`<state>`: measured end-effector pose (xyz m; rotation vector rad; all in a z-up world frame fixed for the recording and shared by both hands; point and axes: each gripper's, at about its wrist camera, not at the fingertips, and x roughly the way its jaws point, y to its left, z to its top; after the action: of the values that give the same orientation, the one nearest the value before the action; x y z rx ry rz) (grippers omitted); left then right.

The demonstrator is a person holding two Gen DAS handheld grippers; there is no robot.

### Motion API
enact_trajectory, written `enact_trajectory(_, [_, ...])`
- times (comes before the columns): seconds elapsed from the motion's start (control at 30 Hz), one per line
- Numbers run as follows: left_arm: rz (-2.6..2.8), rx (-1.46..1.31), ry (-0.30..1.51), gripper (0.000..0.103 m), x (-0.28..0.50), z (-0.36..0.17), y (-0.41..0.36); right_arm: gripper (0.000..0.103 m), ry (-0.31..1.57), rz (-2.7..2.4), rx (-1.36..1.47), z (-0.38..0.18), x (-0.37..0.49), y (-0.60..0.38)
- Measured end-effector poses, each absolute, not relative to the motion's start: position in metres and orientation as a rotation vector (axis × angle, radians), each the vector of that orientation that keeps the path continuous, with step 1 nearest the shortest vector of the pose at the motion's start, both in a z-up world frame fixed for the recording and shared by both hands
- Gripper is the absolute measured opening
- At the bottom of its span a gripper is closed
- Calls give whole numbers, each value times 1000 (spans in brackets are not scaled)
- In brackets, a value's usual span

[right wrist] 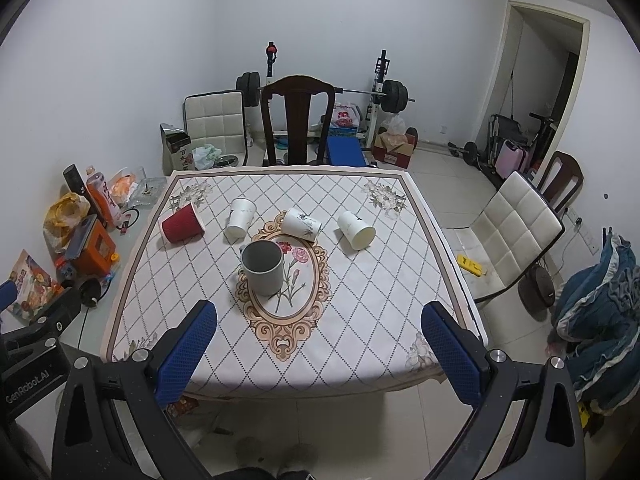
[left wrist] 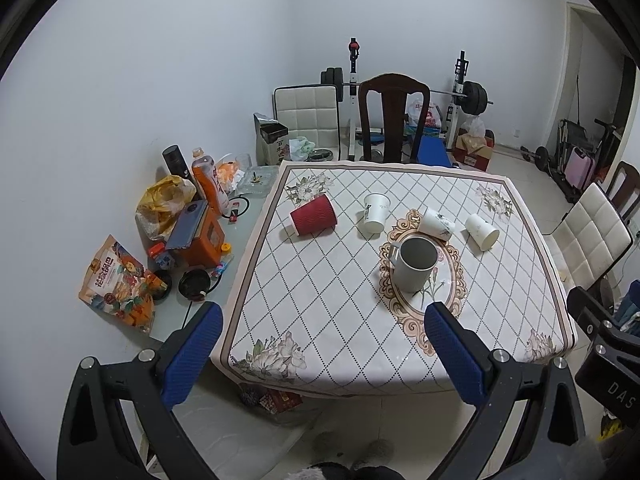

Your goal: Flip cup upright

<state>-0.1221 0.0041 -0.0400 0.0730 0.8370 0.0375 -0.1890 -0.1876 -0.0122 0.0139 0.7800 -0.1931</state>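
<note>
On the patterned tablecloth (left wrist: 320, 312) (right wrist: 360, 300) a red ribbed paper cup (left wrist: 313, 215) (right wrist: 182, 224) lies on its side at the far left. Three white paper cups lie on their sides: one (left wrist: 375, 213) (right wrist: 240, 217) left of middle, one (left wrist: 437, 223) (right wrist: 301, 223) in the middle, one (left wrist: 482, 231) (right wrist: 355, 230) at the right. A grey mug (left wrist: 414, 263) (right wrist: 263, 267) stands upright in front of them. My left gripper (left wrist: 324, 344) and my right gripper (right wrist: 320, 344) are both open and empty, held back above the table's near edge.
Snack bags, bottles and an orange box (left wrist: 200, 236) crowd the grey side strip left of the cloth. A dark wooden chair (left wrist: 392, 116) stands behind the table, a white padded chair (right wrist: 516, 232) at its right. Weight equipment (right wrist: 380, 92) stands by the far wall.
</note>
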Motion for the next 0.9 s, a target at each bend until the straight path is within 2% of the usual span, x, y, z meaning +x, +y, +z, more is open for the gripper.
enact_trajectory(0.9, [47, 63, 850, 103, -128, -39, 5, 103, 786, -176, 14, -12, -192, -186])
